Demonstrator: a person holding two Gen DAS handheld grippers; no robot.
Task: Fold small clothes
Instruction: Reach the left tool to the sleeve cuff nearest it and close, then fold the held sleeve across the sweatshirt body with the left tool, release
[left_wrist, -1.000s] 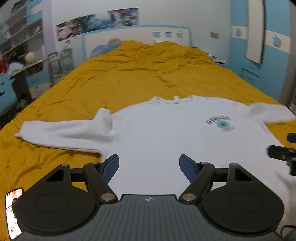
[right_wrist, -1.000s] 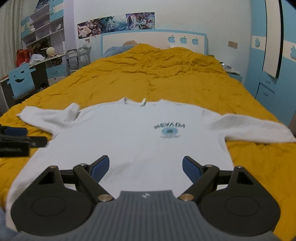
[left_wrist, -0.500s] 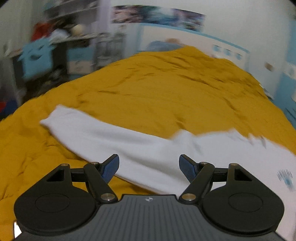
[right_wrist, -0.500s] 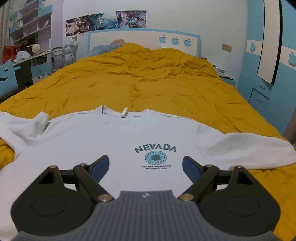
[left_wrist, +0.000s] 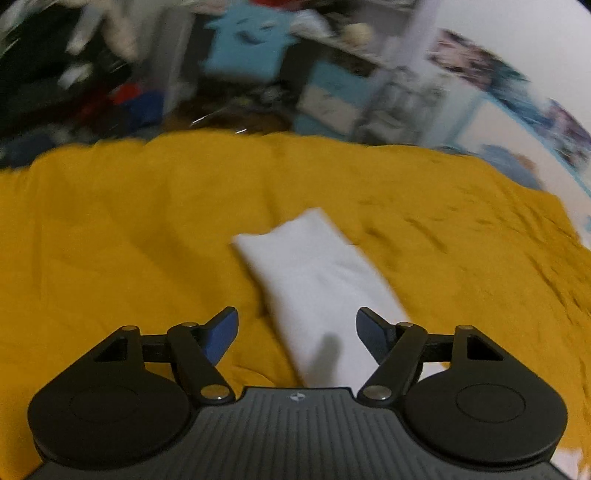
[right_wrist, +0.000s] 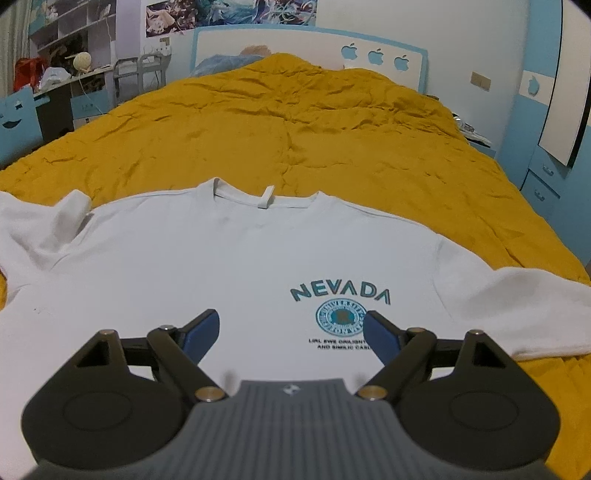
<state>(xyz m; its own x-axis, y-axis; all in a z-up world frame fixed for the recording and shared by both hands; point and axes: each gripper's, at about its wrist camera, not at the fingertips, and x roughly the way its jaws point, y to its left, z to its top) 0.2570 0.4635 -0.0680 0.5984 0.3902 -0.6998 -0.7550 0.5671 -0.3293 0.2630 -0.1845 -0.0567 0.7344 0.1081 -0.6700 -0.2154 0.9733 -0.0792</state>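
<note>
Sweatshirt (right_wrist: 207, 258) sleeve, blurred, likely between left tool (left_wrist: 297, 330) fingers.

White sweatshirt (right_wrist: 207, 266) with teal NEVADA lettering (right_wrist: 340, 291) and a round teal emblem (right_wrist: 341, 317); mustard-yellow bedspread (right_wrist: 295, 129); white headboard (right_wrist: 310, 44) edged blue with blue apple shapes; black grippers with blue pads (right_wrist: 201, 334)

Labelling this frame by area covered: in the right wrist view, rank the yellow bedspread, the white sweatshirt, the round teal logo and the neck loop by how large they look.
1. yellow bedspread and white sweatshirt: similar spread, and the sweatshirt lies nearer, so unranked.
2. round teal logo.
3. neck loop, smallest.
</note>
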